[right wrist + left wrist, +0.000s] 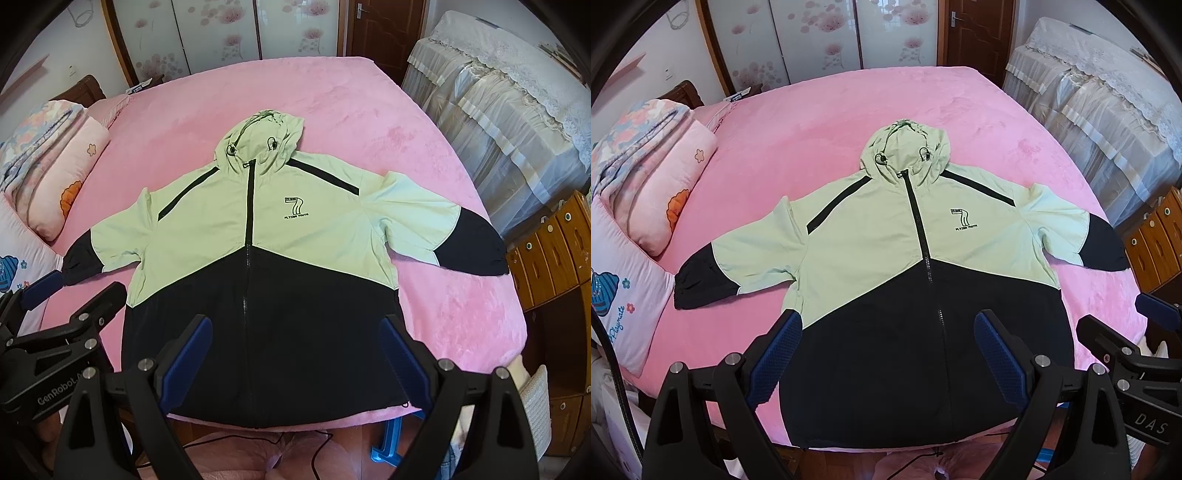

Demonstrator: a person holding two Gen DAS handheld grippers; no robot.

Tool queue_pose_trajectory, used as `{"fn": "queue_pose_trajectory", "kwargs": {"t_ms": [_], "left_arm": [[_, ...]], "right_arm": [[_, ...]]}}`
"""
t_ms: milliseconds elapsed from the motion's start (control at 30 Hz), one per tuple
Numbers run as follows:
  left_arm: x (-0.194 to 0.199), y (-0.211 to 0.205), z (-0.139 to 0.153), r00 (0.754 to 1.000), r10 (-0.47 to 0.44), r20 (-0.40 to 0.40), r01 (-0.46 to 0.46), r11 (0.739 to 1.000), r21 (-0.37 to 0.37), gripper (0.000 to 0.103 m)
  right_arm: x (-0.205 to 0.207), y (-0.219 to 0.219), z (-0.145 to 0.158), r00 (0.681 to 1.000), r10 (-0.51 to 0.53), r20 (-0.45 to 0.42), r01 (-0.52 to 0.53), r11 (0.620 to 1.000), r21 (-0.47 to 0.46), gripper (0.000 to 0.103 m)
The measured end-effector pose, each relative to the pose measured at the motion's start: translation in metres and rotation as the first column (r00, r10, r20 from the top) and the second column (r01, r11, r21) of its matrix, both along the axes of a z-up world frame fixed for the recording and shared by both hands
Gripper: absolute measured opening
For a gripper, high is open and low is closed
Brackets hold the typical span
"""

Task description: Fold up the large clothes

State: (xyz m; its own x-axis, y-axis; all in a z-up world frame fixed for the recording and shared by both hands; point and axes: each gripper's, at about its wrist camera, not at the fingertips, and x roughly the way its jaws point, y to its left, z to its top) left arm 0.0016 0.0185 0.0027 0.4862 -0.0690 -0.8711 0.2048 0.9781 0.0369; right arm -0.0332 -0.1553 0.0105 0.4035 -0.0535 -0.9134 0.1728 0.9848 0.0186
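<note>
In the left wrist view, the left gripper (888, 328) is closest, with its two blue fingers (775, 358) spread wide apart and nothing between them. It hangs above the dark bottom part of the jacket (886, 240). The jacket lies flat on the pink bed (820, 122), zipped up, front side up, with both sleeves stretched out and the hood (905, 147) pointing away. The right gripper (1145, 354) pokes in at the right side, just off the bed's edge. Pillows (653, 192) sit at the left. In the right wrist view, the right gripper (295, 332) is closest, its blue fingers (406, 358) wide apart too and holding nothing, above the dark bottom of the jacket (258, 229). The left gripper (59, 332) shows at the left, near the dark sleeve end (79, 264). A wooden drawer cabinet (554, 251) stands to the right of the bed (332, 96)
</note>
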Motion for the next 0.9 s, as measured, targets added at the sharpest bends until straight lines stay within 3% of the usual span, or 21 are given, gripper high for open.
{"fn": "queue_pose_trajectory", "kwargs": {"t_ms": [900], "left_arm": [[-0.0006,0.0019,0.0033,0.999,-0.038,0.004,0.038,0.999,-0.001,0.094]], "right_arm": [[-0.0054,-0.0001,0.0003,0.999,-0.032,0.006,0.032,0.999,0.011,0.092]]}}
